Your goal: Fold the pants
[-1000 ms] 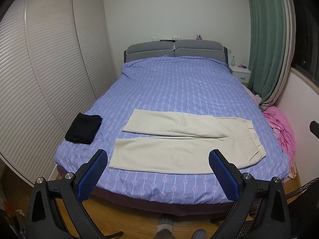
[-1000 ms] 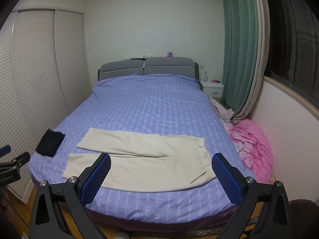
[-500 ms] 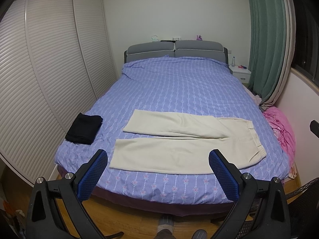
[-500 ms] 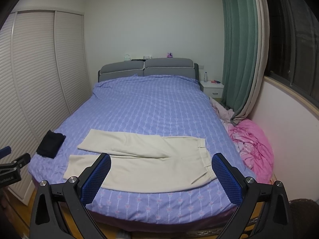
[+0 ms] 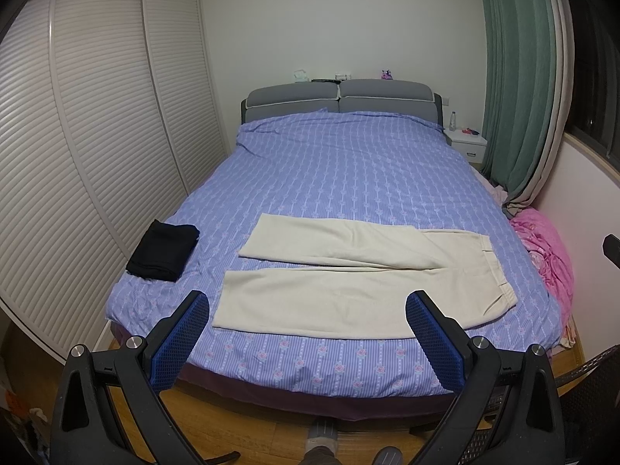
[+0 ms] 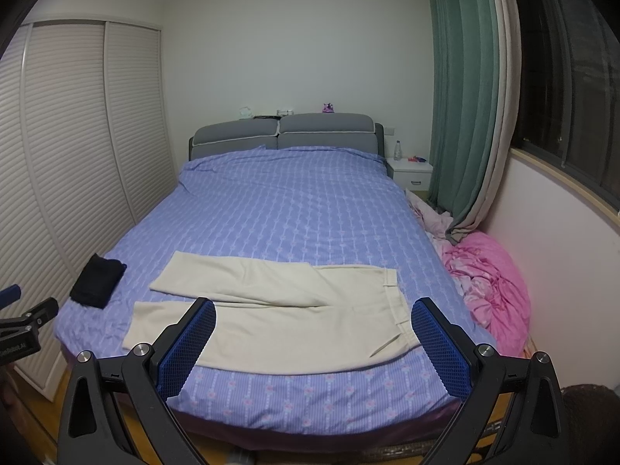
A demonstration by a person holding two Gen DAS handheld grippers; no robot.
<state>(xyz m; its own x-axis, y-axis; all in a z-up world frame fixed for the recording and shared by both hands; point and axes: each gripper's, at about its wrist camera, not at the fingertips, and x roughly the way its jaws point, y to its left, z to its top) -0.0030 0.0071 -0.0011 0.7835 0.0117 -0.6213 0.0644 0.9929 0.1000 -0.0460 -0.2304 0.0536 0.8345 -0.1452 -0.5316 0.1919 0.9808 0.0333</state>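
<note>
Both grippers spread wide and empty, left gripper (image 5: 306, 333) and right gripper (image 6: 314, 333) above bed (image 5: 348, 170) foot, pants (image 5: 348, 283) flat, waistband right.

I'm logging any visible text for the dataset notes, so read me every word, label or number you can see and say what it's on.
One printed label, white on black, on the left gripper's body at the right wrist view's left edge: blurred and cut off, not readable.
Bottle on the nightstand: label too small to read.
Pants, bed, curtain: no text.
</note>
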